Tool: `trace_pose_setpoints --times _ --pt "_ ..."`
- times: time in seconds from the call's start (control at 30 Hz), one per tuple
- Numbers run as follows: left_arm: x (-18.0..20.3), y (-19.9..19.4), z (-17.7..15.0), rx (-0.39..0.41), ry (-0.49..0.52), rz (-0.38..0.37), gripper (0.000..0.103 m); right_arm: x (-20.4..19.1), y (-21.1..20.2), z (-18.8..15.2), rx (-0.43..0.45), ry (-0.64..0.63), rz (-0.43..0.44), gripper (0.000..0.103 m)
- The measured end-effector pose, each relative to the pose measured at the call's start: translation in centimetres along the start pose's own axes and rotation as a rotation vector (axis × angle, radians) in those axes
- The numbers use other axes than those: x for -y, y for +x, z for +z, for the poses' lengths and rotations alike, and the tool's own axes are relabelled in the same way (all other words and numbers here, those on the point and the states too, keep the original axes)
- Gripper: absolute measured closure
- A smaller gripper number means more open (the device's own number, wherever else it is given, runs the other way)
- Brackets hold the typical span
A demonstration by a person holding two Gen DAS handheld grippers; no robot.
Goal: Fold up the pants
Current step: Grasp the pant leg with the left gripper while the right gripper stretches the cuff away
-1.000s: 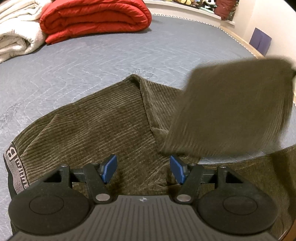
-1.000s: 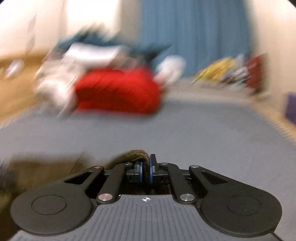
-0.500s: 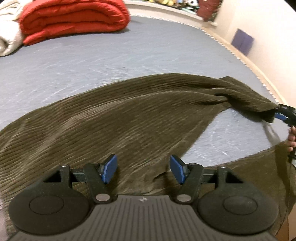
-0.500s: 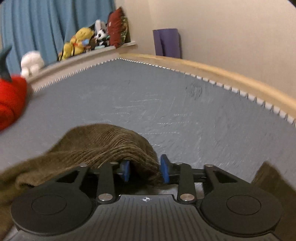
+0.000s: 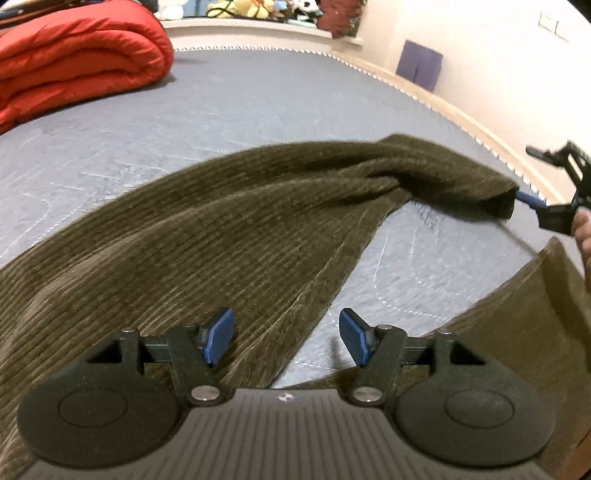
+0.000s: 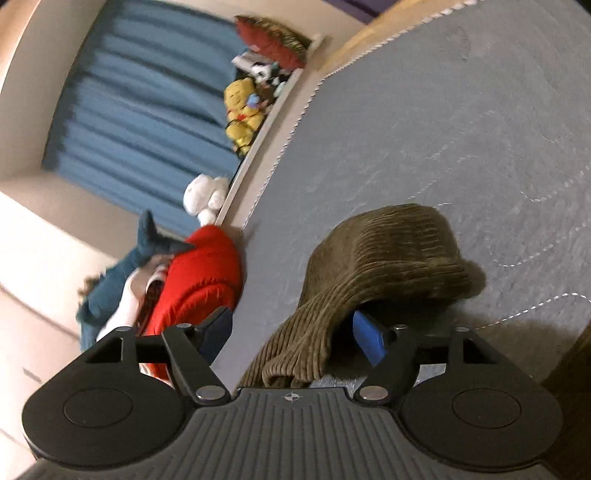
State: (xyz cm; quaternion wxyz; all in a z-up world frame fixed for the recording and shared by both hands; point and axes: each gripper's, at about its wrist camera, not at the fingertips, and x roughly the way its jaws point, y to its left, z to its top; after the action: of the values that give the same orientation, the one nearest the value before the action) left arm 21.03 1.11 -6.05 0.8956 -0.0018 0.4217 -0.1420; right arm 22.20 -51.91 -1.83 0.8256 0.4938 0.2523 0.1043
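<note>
Olive-brown corduroy pants lie spread on a grey quilted mattress. One leg stretches to the right, its end lying by my right gripper at the right edge. A second part of the pants lies at the lower right. My left gripper is open and empty, just above the cloth near the crotch. In the right wrist view my right gripper is open, tilted sideways, and the leg end drapes loose over its right finger.
A folded red duvet lies at the mattress's far left. Plush toys line a ledge at the head. The mattress's wooden edge runs along the right, with a purple object against the wall.
My right gripper carried the pant leg out to the right, laid it down and opened, then rolled sideways. The left gripper stayed open over the cloth.
</note>
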Motion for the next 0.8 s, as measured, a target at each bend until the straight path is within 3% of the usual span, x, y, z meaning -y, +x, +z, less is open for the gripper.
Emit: trace_pose_setpoints --times 0.1,0.23,0.3,0.33,0.4,0.47,0.57,0.67,0.73,0.8 --pt "0.3 1.7 -0.2 -0.018 0.045 0.025 0.036 1.2 1.3 0.3 0.001 0.072 -0.103 0.022" --pt "0.7 2.9 -0.6 -0.002 0.151 0.086 0.052 3.0 2.8 0.6 0.078 0.209 -0.190 0.028" --pt "0.9 2.9 -0.3 0.000 0.185 0.084 0.077 3.0 3.9 1.1 0.123 0.251 -0.209 0.055" --pt "0.8 2.7 -0.1 -0.001 0.185 0.083 0.090 2.5 4.7 1.6 0.139 0.244 -0.248 0.077" --pt "0.0 1.8 0.4 0.013 0.144 0.072 0.092 0.1 6.7 2.8 0.157 0.153 -0.321 0.087" --pt "-1.2 0.4 1.0 0.050 0.091 0.052 0.093 -4.0 8.7 5.0 0.181 0.021 -0.333 0.093" --pt "-2.6 -2.0 1.5 0.097 0.066 0.061 0.093 -11.0 9.2 7.8 0.246 -0.102 -0.241 0.096" --pt "-3.6 -3.9 1.5 0.098 0.067 0.011 0.093 -15.3 7.9 9.0 0.311 -0.275 -0.204 0.096" --pt "-3.7 -4.6 1.2 0.074 0.114 -0.052 0.093 -14.6 6.8 9.3 0.323 -0.316 -0.287 0.096" --pt "-3.4 -4.8 0.5 0.019 0.193 -0.097 0.093 -11.2 6.0 8.1 0.293 -0.321 -0.462 0.096"
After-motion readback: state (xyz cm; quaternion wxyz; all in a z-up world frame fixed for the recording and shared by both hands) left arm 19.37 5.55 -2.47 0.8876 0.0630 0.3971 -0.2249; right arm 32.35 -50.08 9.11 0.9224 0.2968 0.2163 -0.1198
